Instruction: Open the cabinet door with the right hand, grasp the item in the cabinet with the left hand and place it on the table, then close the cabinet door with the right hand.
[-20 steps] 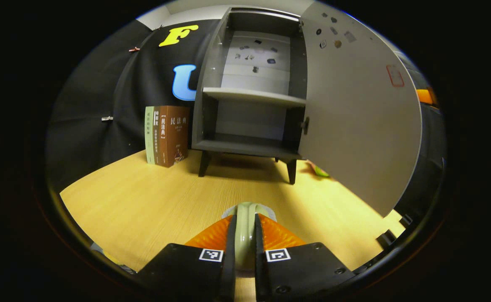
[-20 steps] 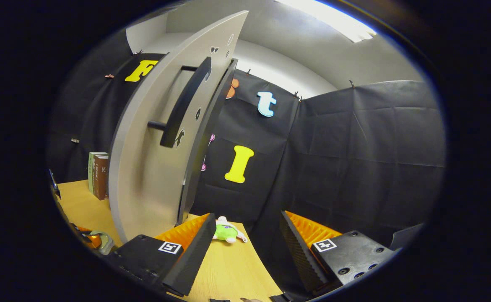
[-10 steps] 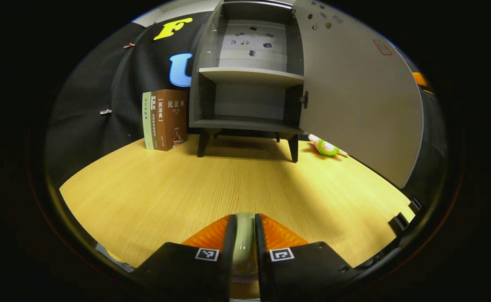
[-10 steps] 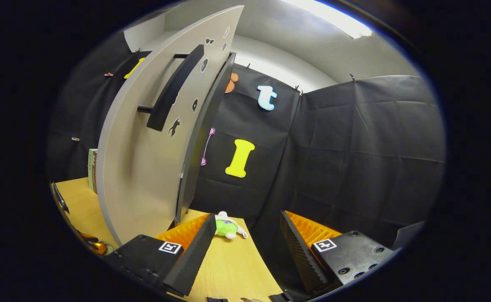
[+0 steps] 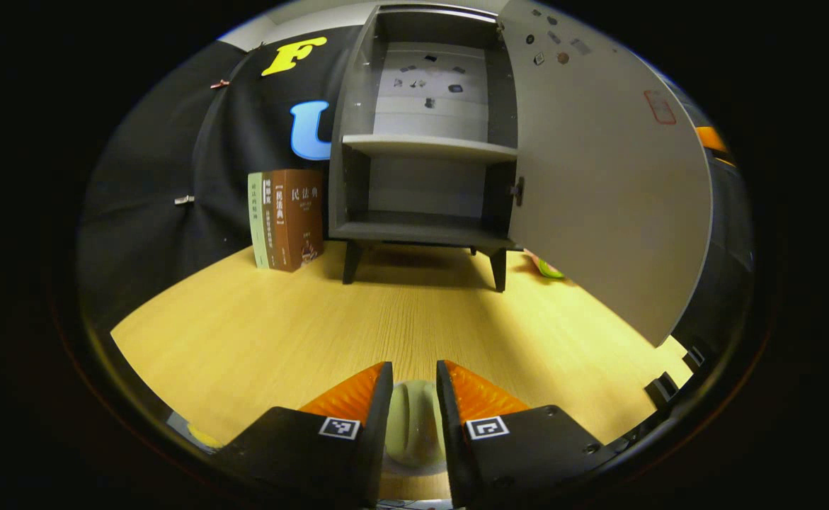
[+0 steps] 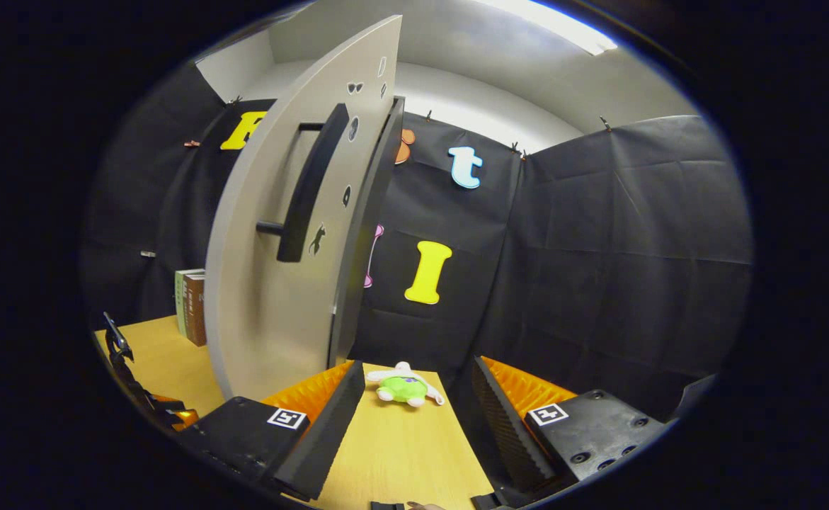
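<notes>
I'm seeing the books point(image 5: 285, 219) standing at the left against the booth wall, just beside the cabinet point(image 5: 421, 152), whose door point(image 5: 602, 184) is hanging wide open. My left gripper point(image 5: 414, 397) is sitting low over the table point(image 5: 258, 333), fingers slightly parted, the pale green item point(image 5: 413, 425) lying between them, released. My right gripper point(image 6: 418, 418) is gaping empty near the door handle point(image 6: 308, 188), a green plush toy point(image 6: 403, 386) lying just ahead.

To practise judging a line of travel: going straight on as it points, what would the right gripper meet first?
Probably the black cloth wall. The right gripper, jaws open, points right of the open cabinet door; the green plush toy lies low on the table, likely beneath that line; depth is unclear.
</notes>
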`<state>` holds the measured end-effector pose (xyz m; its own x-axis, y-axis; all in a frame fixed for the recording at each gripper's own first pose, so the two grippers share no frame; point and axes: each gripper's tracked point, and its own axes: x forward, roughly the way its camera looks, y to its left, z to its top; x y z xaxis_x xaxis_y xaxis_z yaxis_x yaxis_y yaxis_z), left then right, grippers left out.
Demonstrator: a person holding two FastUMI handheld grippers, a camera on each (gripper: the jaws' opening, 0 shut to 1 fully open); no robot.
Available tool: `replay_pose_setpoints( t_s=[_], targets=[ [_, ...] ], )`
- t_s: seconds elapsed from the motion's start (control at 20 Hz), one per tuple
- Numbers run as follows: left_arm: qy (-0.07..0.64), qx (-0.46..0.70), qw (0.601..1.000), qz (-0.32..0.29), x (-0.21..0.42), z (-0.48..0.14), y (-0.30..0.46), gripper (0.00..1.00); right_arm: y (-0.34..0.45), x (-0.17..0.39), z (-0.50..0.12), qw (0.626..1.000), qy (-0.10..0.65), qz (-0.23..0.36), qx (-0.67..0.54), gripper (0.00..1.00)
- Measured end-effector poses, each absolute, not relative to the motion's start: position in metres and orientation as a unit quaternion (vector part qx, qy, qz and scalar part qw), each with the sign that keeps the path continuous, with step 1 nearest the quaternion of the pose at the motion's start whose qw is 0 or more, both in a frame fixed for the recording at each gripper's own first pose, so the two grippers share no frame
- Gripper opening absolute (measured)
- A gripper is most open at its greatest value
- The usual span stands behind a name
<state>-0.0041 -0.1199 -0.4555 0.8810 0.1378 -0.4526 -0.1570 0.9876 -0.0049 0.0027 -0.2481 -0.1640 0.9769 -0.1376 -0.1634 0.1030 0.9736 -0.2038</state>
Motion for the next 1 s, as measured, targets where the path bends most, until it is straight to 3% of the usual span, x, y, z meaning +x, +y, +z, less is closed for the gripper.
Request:
replay_pose_setpoints(
  t_s=[0.4, 0.7, 0.95, 1.0],
  targets=[
    [0.165, 0.028, 0.984, 0.058, -0.002, -0.259, -0.110, 0.40, -0.208, 0.011, -0.094, 0.997, 0.054, 0.008, 0.047, 0.98],
    [0.112, 0.032, 0.992, 0.036, -0.023, -0.129, -0.120, 0.39, -0.179, 0.016, -0.064, 0.996, 0.014, 0.067, 0.063, 0.97],
    [0.081, 0.004, 0.996, 0.025, -0.040, -0.086, -0.131, 0.40, -0.171, 0.028, -0.060, 0.993, 0.006, 0.106, 0.058, 1.00],
    [0.080, -0.004, 0.996, 0.029, -0.043, -0.082, -0.128, 0.39, -0.167, 0.031, -0.062, 0.992, 0.011, 0.115, 0.055, 0.97]
  ],
)
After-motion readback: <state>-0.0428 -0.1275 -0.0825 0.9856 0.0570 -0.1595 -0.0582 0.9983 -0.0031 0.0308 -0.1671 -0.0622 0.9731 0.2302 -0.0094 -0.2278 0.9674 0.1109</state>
